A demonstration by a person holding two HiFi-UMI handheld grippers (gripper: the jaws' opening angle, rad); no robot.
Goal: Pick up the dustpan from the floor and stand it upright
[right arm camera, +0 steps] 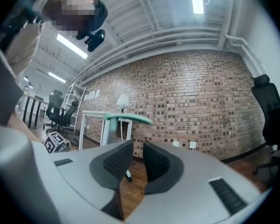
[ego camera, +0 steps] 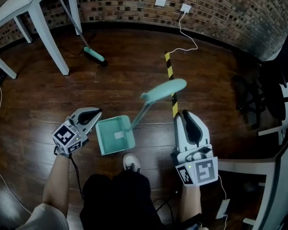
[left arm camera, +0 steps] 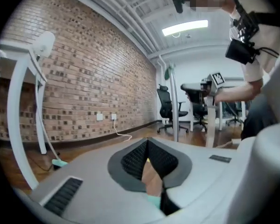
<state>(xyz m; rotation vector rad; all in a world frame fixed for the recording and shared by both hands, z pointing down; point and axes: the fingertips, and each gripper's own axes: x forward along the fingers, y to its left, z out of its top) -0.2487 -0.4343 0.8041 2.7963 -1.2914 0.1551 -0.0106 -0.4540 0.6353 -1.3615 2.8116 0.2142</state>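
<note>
teal dustpan (ego camera: 116, 136) standing on floor (ego camera: 134, 75), left gripper (ego camera: 96, 112) clenched on nothing, right gripper (ego camera: 186, 114) slightly apart, empty

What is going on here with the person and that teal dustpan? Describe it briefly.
A person holds a gripper in each hand above a wooden floor. Between them a long-handled dustpan stands with its pan on the floor and its handle up. Neither gripper holds it. The left gripper has its fingers shut on nothing beside the pan. The right gripper has its fingers slightly apart and empty. A broom rests by the white table.
</note>
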